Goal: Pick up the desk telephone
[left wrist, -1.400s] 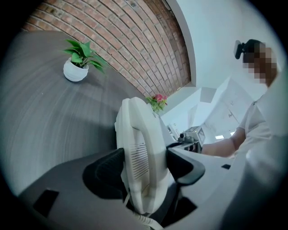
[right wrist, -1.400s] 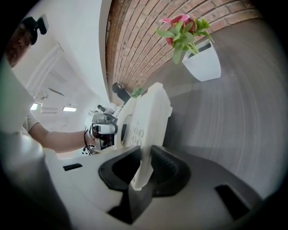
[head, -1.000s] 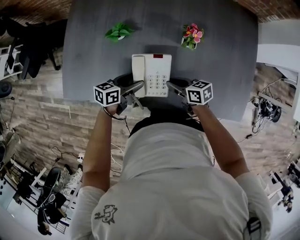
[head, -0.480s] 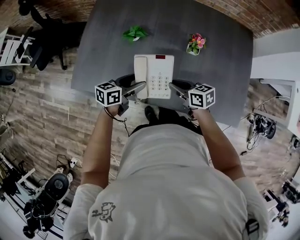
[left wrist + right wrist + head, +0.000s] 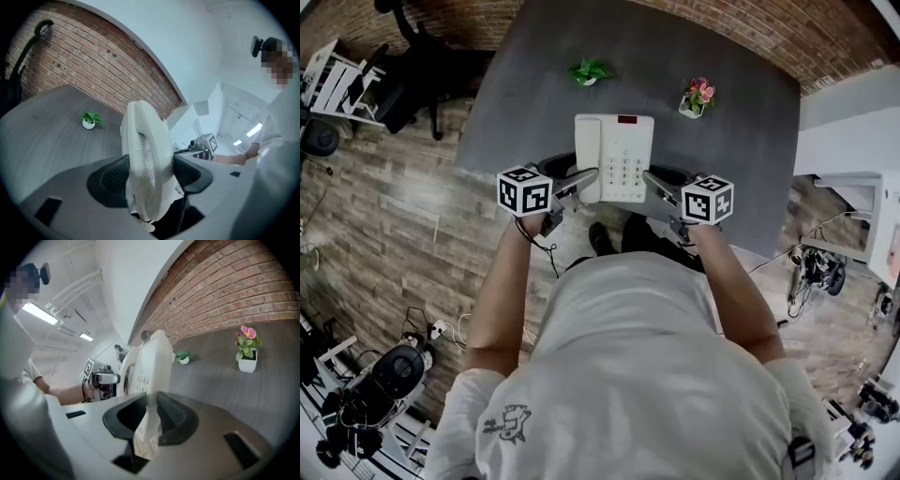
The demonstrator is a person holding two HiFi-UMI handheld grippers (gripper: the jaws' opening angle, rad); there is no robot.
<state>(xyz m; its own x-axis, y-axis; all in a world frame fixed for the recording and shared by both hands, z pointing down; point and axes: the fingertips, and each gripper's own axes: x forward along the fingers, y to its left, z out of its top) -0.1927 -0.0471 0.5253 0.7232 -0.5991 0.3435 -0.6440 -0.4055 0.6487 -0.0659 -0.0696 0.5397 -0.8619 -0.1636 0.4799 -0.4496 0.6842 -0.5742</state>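
Brick wall (image 5: 750, 33) and plank floor (image 5: 403, 216) surround the dark grey desk (image 5: 525, 112) below my head camera. My left gripper (image 5: 150, 174) has its jaws spread wide and clamped on the thick handset side of the desk telephone (image 5: 614, 157), with both pads pressed against the white casing. My right gripper (image 5: 149, 416) has its jaws set narrow and pinches the thin right edge of the same body, just beside the keypad (image 5: 624, 169). Compared with a second ago, both marker cubes and the telephone have come up together. The desk now reads smaller and lower beneath them, and the telephone's near edge reaches to about the desk's near edge, where it sat further onto the desk top before. In both gripper views the desk surface lies behind the telephone and apart from it. The small green plant (image 5: 589, 70) and the flower pot (image 5: 698, 96) stand on the far part of the desk, well apart from the load. I judge the telephone to be clear of the desk and carried level between the two grips, so the pick-up is essentially achieved. What remains is to keep both grips even so the handset does not slip from its cradle.
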